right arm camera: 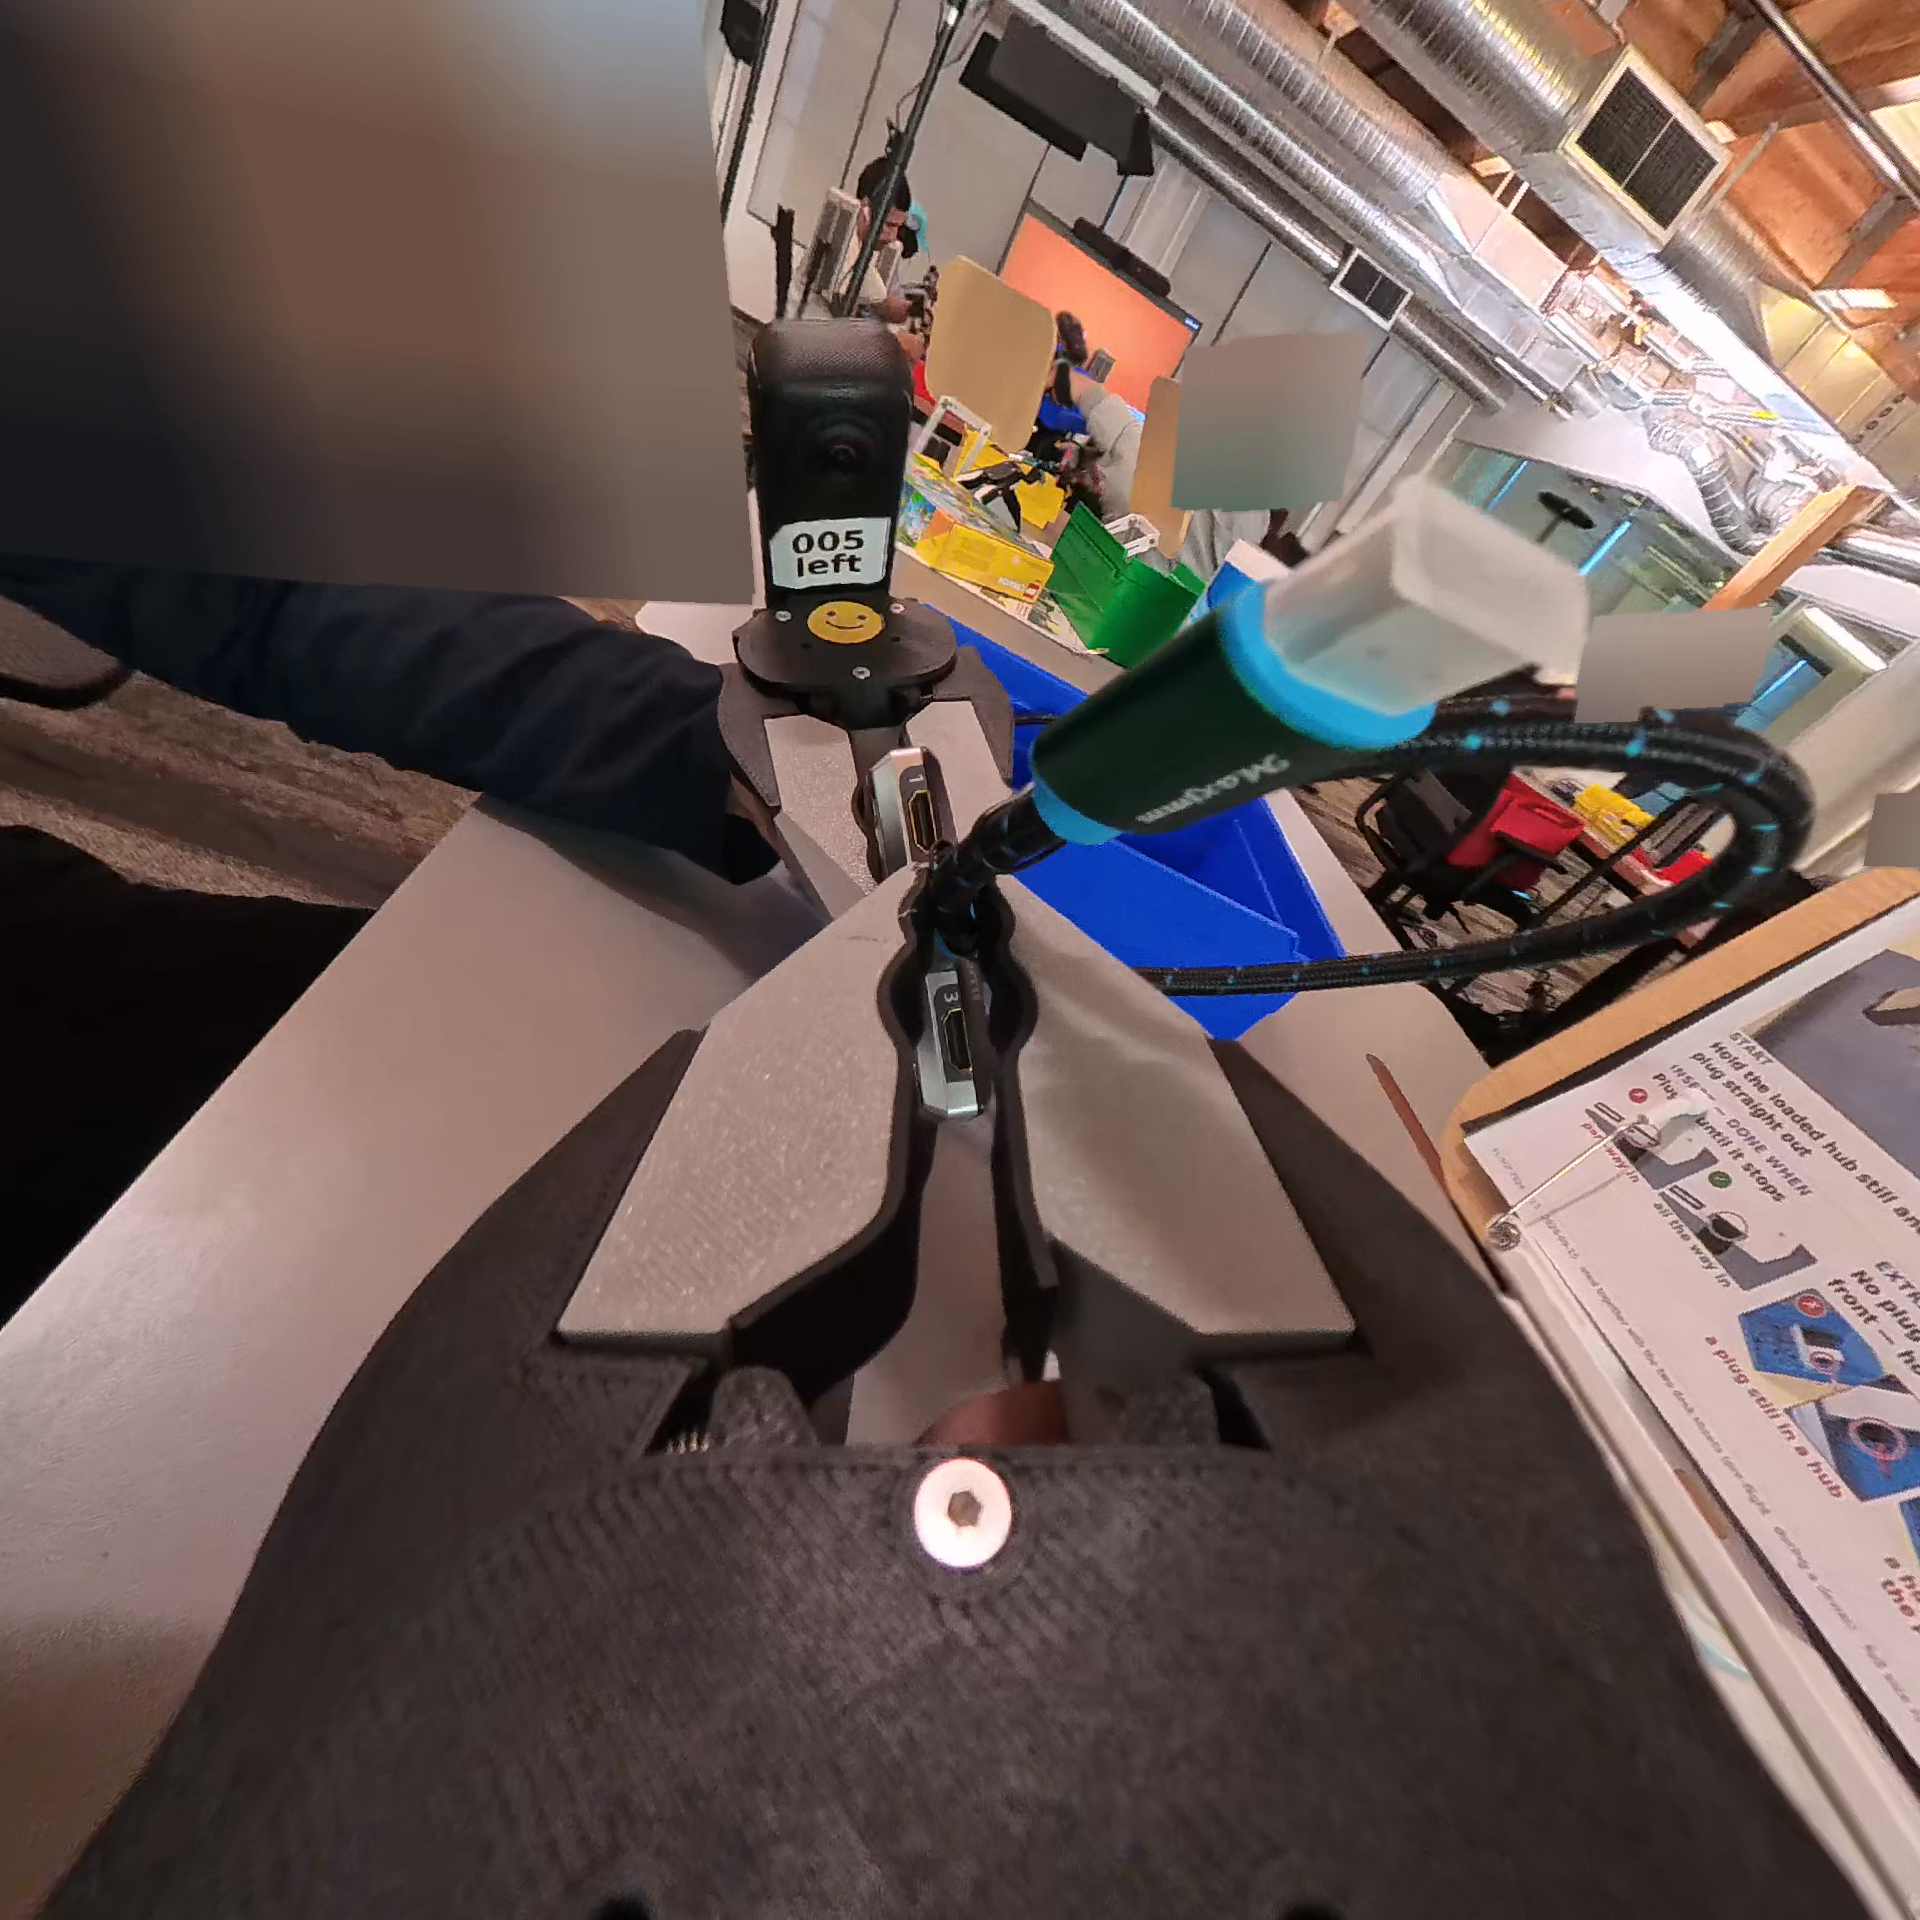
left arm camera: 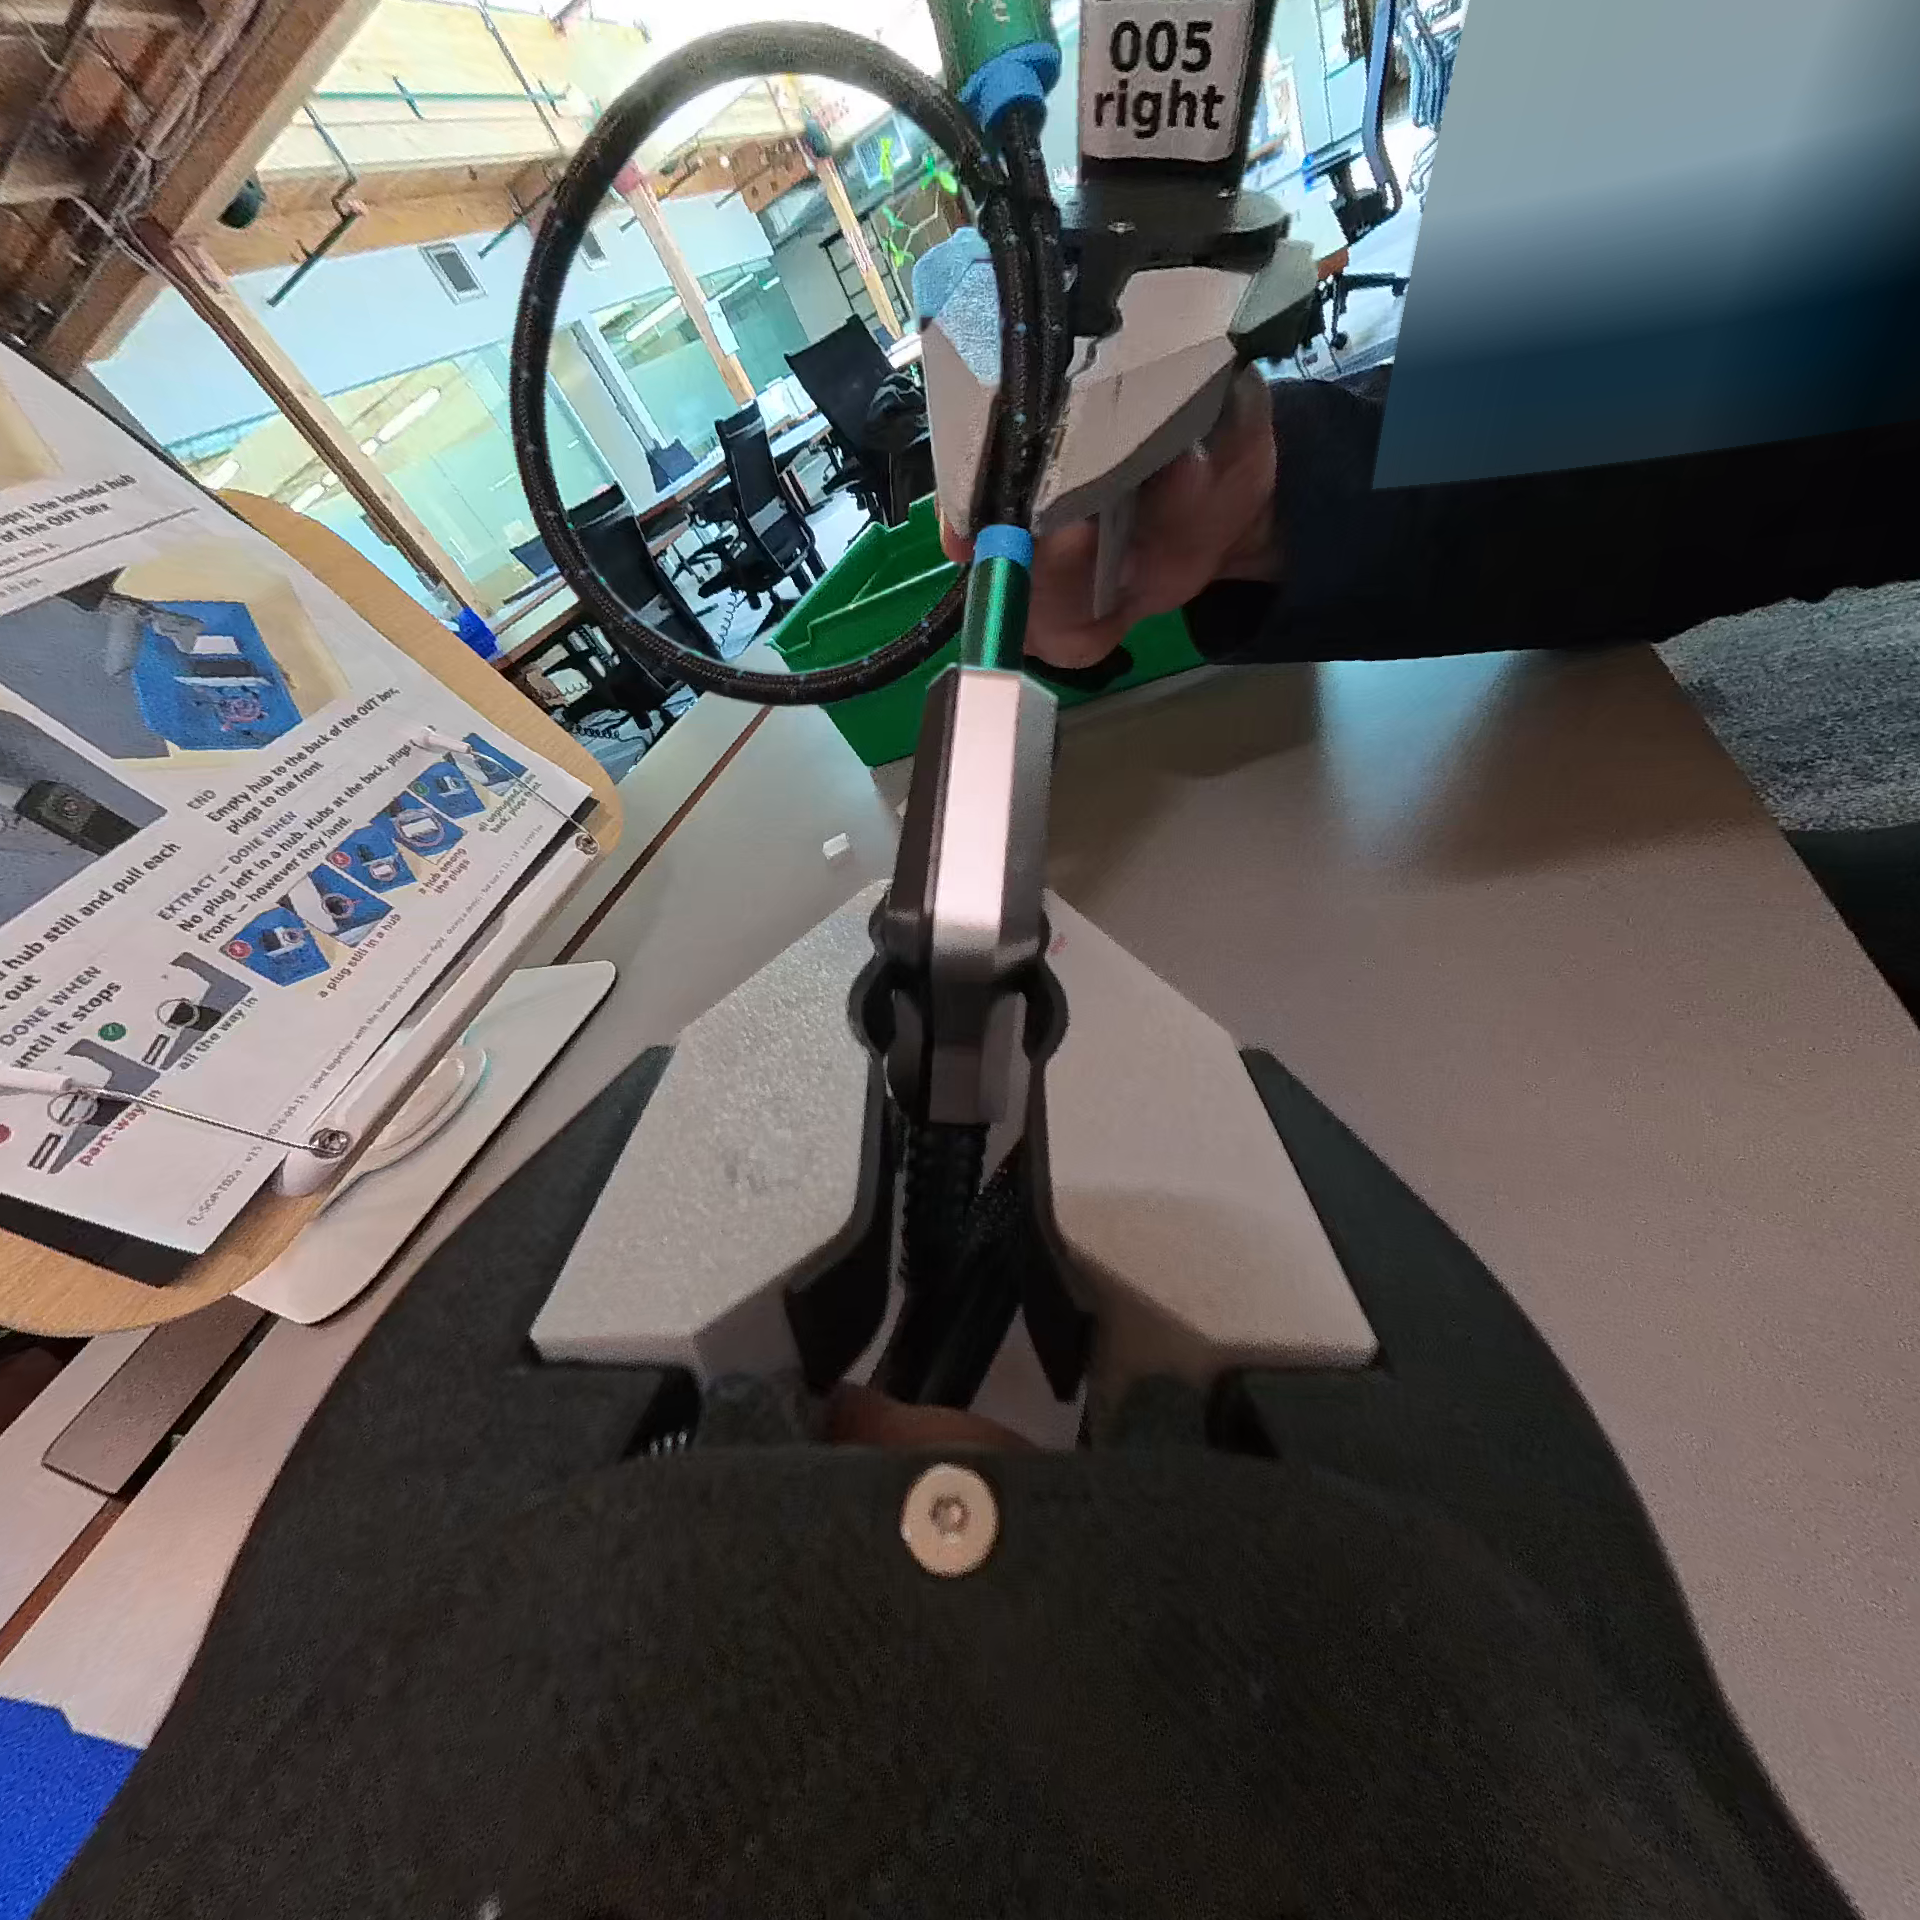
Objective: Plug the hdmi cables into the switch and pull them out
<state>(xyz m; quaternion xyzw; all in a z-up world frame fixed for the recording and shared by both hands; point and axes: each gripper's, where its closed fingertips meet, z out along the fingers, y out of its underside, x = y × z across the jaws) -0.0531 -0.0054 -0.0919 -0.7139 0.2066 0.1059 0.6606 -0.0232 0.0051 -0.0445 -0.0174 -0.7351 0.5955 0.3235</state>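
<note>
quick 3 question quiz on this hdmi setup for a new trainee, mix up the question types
1. True or false: the left gripper grips the silver metal switch.
2. The free green plug ends in: A a clear cap, B red tape, C a bare tip.
3. Which gripper is shut on the black braided cable?

Key: 1 true; 2 A; 3 the right gripper.

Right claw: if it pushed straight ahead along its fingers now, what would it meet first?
Probably the silver switch and the left claw clamping it, directly ahead of the right claw, which grips the braided cable. Depth is unclear.
</note>
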